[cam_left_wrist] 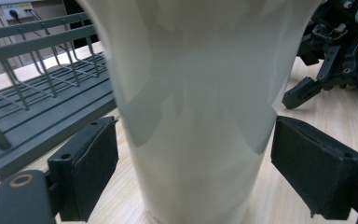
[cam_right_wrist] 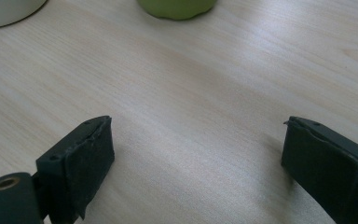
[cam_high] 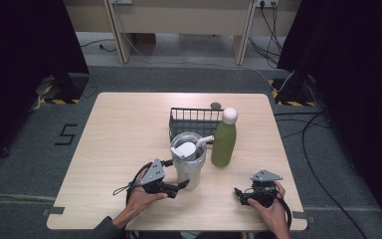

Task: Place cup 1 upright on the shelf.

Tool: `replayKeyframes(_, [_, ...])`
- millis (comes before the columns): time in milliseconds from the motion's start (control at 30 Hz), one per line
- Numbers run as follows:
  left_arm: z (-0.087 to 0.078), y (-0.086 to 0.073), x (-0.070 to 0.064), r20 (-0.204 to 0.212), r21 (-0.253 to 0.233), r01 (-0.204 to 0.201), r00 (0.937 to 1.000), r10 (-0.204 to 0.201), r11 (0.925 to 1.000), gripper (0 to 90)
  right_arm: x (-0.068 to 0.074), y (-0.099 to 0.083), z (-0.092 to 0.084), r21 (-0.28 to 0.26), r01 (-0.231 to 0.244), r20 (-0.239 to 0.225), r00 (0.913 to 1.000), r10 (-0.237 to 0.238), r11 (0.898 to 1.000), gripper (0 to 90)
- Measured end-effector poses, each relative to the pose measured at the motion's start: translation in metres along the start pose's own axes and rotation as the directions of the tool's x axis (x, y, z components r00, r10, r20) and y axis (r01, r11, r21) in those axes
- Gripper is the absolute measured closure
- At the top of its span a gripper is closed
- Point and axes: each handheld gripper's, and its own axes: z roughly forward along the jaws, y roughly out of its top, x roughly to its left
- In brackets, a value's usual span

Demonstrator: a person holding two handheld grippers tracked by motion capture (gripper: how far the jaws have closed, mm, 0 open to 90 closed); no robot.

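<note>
- At the near middle of the surface [cam_high: 124, 149], the left claw [cam_high: 181, 185] reaches in from the left at the base of the tumbler [cam_high: 189, 164]. I read the step as lining up a grasp on its lower body.
- Left claw state: open. In the left gripper view its two pads [cam_left_wrist: 93, 163] straddle the tumbler [cam_left_wrist: 196, 93], with a thin gap on each side, so no squeeze yet.
- Right claw [cam_high: 239, 194] is also open. It rests low at the near right, well apart from the tumbler, with bare wood between its pads [cam_right_wrist: 81, 158].
- Next move, my guess: close the left claw squarely on the wall. The body tapers towards the base and looks smooth, so grip level and firmly before any lift or slide.
- Risk: the green bottle [cam_high: 224, 142] stands just right of the tumbler and the wire basket [cam_high: 194, 119] sits just behind it. A sideways shove could knock either one.
- Tumbler look: pale grey-white with a glossy wall, upright, wider at the top than the base. It has a clear rim, a white lid piece [cam_high: 185, 149] and a white spout or straw [cam_high: 205, 141] poking right.
- Whether it holds anything: cannot tell.
</note>
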Motion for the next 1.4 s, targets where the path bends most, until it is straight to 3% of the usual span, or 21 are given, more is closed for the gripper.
replayKeyframes(333, [0.020, -0.004, 0.001, 0.009, -0.031, 0.010, 0.9999, -0.010, 0.9995, 9.6, 0.000, 0.000, 0.000, 0.000, 0.001, 0.000, 1.0000, -0.001, 1.000, 9.6])
replayKeyframes(733, [0.027, -0.005, 0.002, 0.024, -0.067, 0.029, 0.9993, -0.028, 0.9973, 9.0, 0.000, 0.000, 0.000, 0.000, 0.001, 0.000, 1.0000, -0.001, 1.000, 9.6])
replayKeyframes(900, [0.031, -0.004, 0.002, 0.030, -0.075, 0.061, 0.9978, -0.059, 0.9953, 9.4, 0.000, 0.000, 0.000, 0.000, -0.001, -0.001, 1.0000, 0.001, 1.000, 9.5])
replayKeyframes(1400, [0.032, -0.003, 0.005, 0.039, -0.074, 0.067, 0.9972, -0.064, 0.9950, 10.5, 0.000, 0.000, 0.000, 0.000, 0.005, -0.004, 1.0000, -0.005, 1.000, 9.3])
